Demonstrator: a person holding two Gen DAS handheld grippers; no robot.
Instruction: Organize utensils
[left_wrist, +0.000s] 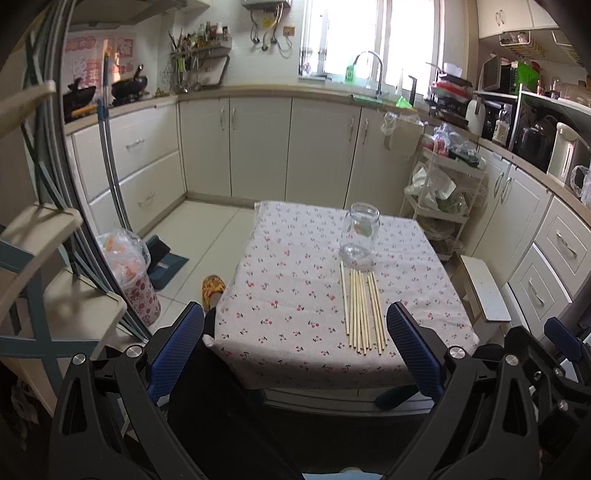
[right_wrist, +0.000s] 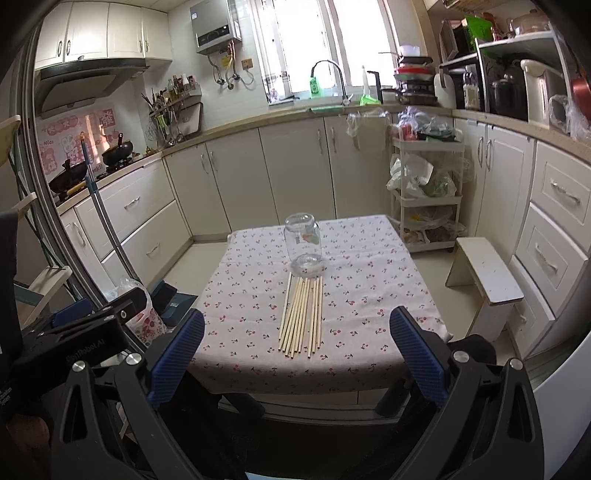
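Note:
Several pale wooden chopsticks (left_wrist: 364, 310) lie side by side on a small table with a cherry-print cloth (left_wrist: 295, 295). An empty clear glass jar (left_wrist: 359, 232) stands upright just beyond their far ends. My left gripper (left_wrist: 295, 343) is open and empty, held back from the table's near edge. In the right wrist view the chopsticks (right_wrist: 303, 317) and jar (right_wrist: 303, 243) sit mid-table, and my right gripper (right_wrist: 297, 347) is open and empty, also short of the near edge. The left gripper (right_wrist: 92, 317) shows at the left of that view.
Kitchen cabinets (right_wrist: 295, 173) run along the back and right. A white stool (right_wrist: 487, 277) stands right of the table, a storage cart (right_wrist: 424, 192) behind it. A bagged bin (left_wrist: 129, 273) and a slippered foot (left_wrist: 212, 291) are left of the table.

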